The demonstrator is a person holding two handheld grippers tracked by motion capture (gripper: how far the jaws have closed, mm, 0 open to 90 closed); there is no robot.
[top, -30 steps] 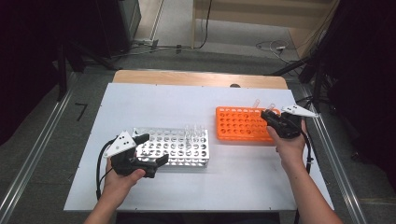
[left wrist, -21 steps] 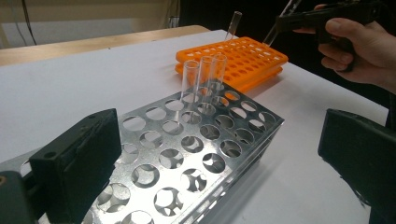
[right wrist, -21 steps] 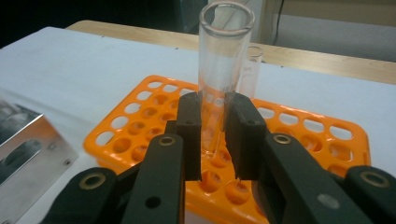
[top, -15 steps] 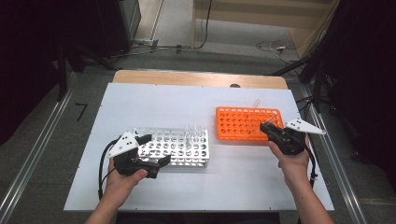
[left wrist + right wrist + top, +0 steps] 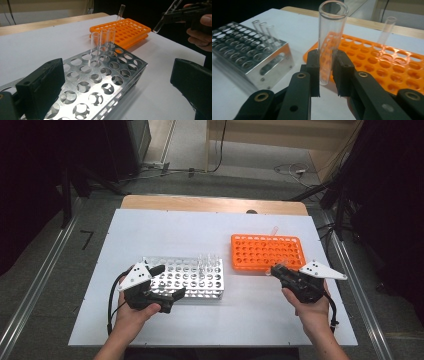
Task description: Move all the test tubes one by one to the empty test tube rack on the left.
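one glass tube (image 5: 329, 42) clamped in my right gripper (image 5: 325, 72), near orange rack (image 5: 387, 65); left gripper (image 5: 115, 85) wide open, empty, astride metal rack (image 5: 100, 82). advise keeping tube upright, aligning over hole beside three standing tubes (image 5: 103, 37).

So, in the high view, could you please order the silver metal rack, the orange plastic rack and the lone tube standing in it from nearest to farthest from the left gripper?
1. Silver metal rack: right beside the left gripper, which is open at its near-left corner.
2. Orange plastic rack: farther right, across the table.
3. Lone clear glass tube: at the orange rack's far edge.
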